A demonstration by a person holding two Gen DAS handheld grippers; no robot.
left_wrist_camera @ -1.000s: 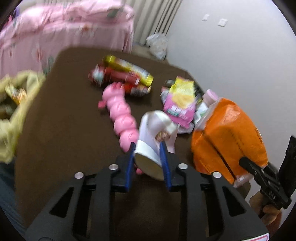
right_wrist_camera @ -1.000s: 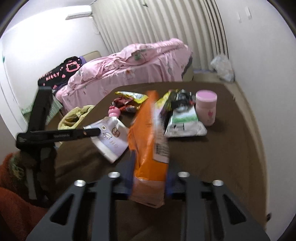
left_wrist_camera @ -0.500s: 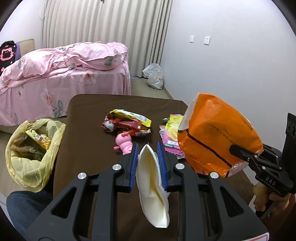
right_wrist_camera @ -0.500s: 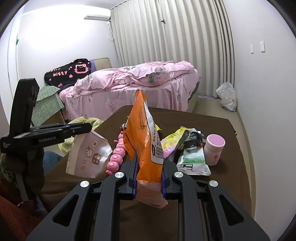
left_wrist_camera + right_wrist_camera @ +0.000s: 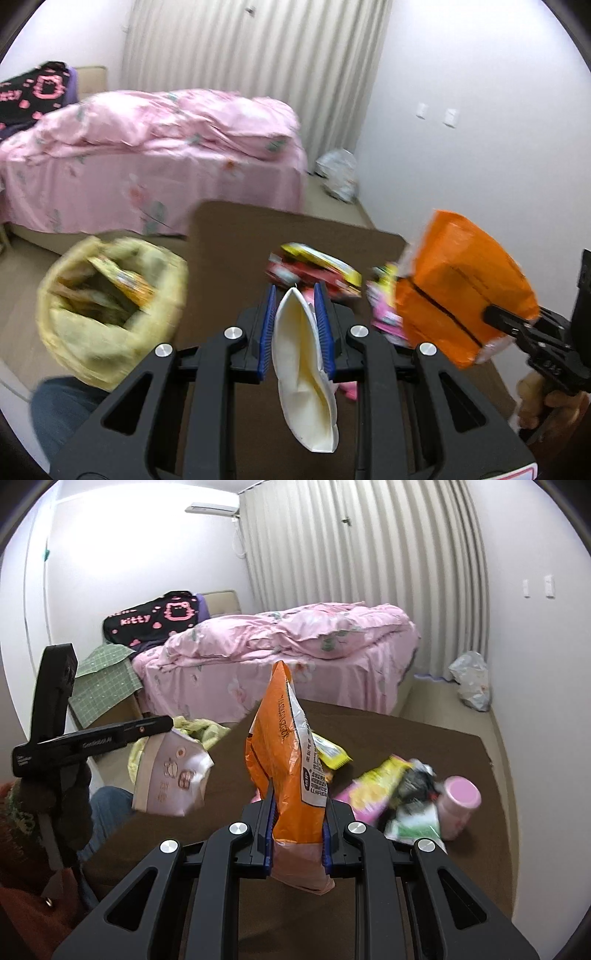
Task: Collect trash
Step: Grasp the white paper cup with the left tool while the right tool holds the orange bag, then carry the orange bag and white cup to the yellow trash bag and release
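The white snack pouch (image 5: 303,365) hangs clamped between the blue pads of the left gripper (image 5: 297,325), lifted off the brown table (image 5: 236,240), with the open yellow trash bag (image 5: 107,314) below and to that gripper's left, already holding wrappers. The right gripper (image 5: 297,834) is clenched on the orange chip bag (image 5: 291,775), which stands upright above its fingers. Ahead of both grippers, a yellow-and-red wrapper (image 5: 317,273), a pink-and-yellow packet (image 5: 373,786) and a pink cup (image 5: 460,805) lie on the table, the pink-covered bed (image 5: 295,653) beyond.
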